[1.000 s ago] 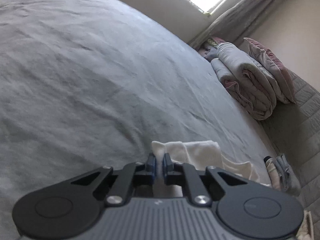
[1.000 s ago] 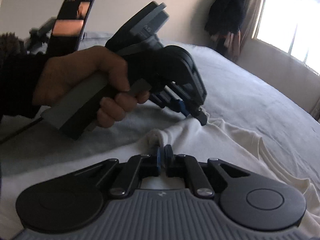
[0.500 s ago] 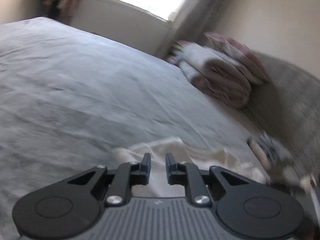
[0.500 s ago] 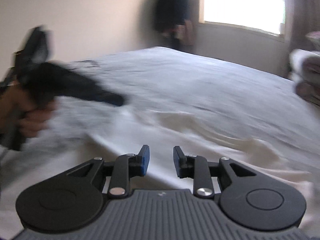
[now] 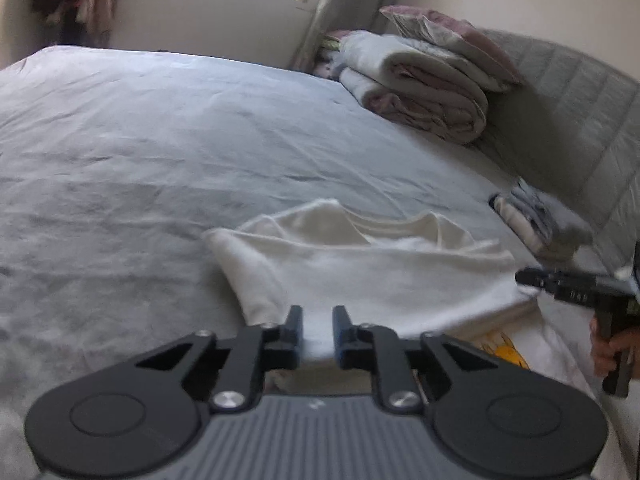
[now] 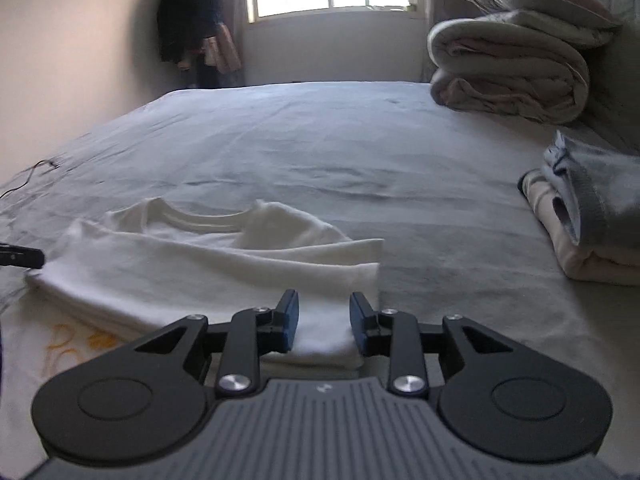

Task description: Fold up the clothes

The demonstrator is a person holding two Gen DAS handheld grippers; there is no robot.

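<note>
A white T-shirt (image 5: 360, 264) (image 6: 208, 264) with a yellow print lies folded on the grey bed sheet (image 5: 160, 152), collar towards the window. My left gripper (image 5: 317, 324) hovers at the shirt's near left edge. Its jaws are opening, and cloth shows in the gap without the pads pressing on it. My right gripper (image 6: 324, 316) is at the shirt's near right corner, jaws also opening, the folded corner lying between them untouched. In the left wrist view the right gripper (image 5: 528, 278) shows at the right edge, held by a person's hand (image 5: 612, 344).
Rolled quilts (image 5: 420, 92) (image 6: 508, 72) are stacked at the head of the bed against a padded headboard (image 5: 580, 100). A small pile of folded clothes (image 5: 532, 220) (image 6: 592, 220) sits right of the shirt. Dark clothing (image 6: 192, 12) hangs by the window. A cable (image 6: 28, 176) lies at the left.
Both grippers were shut on the shirt's cloth and have let go, jaws now apart. Both hands have rolled level, and the right one has swung over to the shirt's right corner.
</note>
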